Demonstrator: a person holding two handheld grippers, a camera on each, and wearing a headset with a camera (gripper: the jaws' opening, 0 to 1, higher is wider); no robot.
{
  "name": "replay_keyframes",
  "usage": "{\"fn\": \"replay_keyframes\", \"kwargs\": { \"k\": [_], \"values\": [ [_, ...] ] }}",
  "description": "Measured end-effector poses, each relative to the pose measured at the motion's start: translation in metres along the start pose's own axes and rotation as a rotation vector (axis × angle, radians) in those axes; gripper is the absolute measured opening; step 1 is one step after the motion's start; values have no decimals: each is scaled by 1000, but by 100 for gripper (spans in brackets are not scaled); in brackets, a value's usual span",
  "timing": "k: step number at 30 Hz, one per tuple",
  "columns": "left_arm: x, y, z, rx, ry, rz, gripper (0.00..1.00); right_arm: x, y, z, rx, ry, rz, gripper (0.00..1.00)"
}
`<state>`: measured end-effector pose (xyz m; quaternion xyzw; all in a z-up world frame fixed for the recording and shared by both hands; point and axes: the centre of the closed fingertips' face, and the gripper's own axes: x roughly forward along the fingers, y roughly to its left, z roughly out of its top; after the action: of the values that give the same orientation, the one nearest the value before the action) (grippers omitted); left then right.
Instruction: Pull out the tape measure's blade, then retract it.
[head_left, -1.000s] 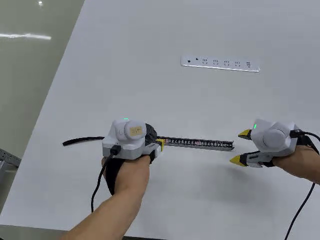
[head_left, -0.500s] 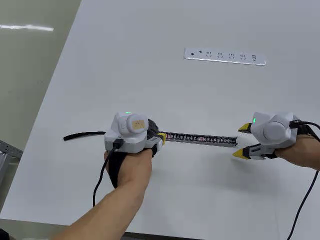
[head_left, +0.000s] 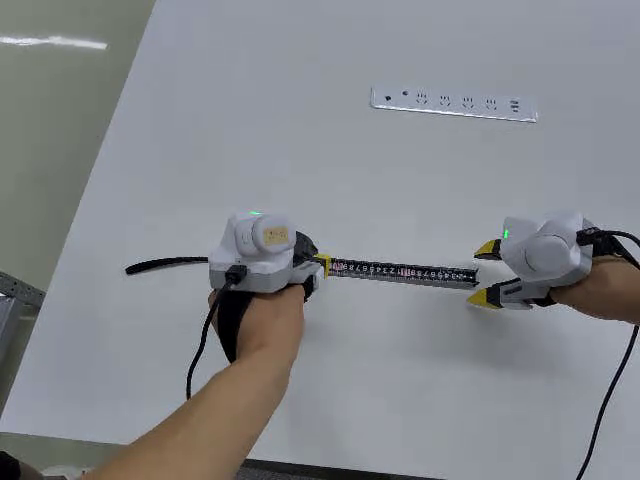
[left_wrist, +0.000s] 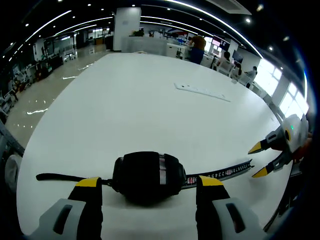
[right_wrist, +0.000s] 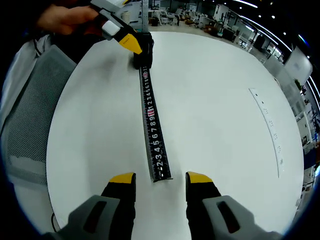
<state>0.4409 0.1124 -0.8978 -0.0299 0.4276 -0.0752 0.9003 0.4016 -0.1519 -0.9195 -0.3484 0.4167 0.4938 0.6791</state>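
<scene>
Seemingly open, left tool (left_wrist: 150, 181) straddles tape measure (left_wrist: 145, 172) on white office workbench (left_wrist: 150, 100); right tool (right_wrist: 156, 179) gapes empty.

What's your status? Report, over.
Left gripper straddles the tape measure case, grip unclear. Right gripper open, blade tip between its fingers. Blade out flat on table. Power strip well clear.

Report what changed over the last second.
Nothing visibly changed; the camera merely shifted. The left hand-held gripper still brackets the tape measure's case, the blade lies out just as far, and the open right hand-held gripper stays at its tip, not gripping it.
</scene>
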Motion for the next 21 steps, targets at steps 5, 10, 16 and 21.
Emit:
{"fn": "replay_keyframes", "kwargs": {
  "k": [5, 10, 16, 21],
  "values": [
    [2, 2, 1, -6, -2, 3, 73, 1, -2, 0, -29, 5, 15, 38],
    [4, 4, 2, -9, 0, 6, 72, 5, -3, 1, -51, 12, 33, 35],
    [5, 6, 2, -12, 2, 7, 71, 8, -2, -1, -64, 21, 48, 32],
    [8, 7, 2, -11, 5, 9, 70, 9, -2, -3, -75, 25, 63, 29]
  ]
}}
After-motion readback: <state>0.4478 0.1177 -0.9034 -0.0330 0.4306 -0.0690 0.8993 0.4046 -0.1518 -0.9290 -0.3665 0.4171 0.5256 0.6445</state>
